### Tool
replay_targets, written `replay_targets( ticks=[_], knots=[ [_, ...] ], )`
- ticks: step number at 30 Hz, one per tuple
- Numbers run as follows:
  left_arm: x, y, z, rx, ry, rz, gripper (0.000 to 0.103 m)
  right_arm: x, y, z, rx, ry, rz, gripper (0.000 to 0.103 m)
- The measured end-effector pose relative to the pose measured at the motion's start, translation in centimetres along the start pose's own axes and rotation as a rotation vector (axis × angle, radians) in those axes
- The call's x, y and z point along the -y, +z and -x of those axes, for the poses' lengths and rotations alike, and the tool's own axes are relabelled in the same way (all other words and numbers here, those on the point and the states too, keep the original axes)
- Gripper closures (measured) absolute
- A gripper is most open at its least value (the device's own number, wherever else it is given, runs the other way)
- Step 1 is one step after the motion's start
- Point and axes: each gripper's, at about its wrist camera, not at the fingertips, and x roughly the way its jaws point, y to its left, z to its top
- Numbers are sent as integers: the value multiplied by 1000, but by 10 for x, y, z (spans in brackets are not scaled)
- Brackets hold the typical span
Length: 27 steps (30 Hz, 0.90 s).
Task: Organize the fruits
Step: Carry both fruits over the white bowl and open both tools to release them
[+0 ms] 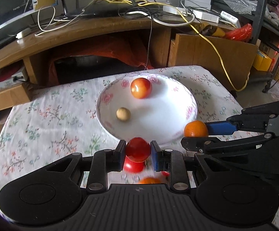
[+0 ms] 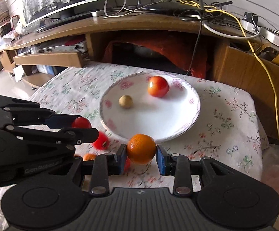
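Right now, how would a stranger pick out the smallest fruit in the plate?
Find the white flowered plate on the floral tablecloth. Two fruits lie in it; the small beige fruit sits left of the big red-orange fruit. It alone is pale, dull and tiny.

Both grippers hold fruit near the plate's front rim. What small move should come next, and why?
Probably carry both forward over the plate and release. The left gripper grips a red fruit and the right gripper an orange, both short of the rim. Two fruits already lie at the plate's far side, leaving the near part bare.
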Motion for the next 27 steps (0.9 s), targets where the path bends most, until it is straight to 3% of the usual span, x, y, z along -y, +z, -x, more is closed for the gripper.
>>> replay_targets(
  ticks=[19,27],
  knots=[
    [-9,24,-48,-52,17,36,70,30,29,-52,-11,-27,4,70],
    [-12,26,-49,-57,29,55,62,28,31,-58,-20,-33,16,70]
  ],
)
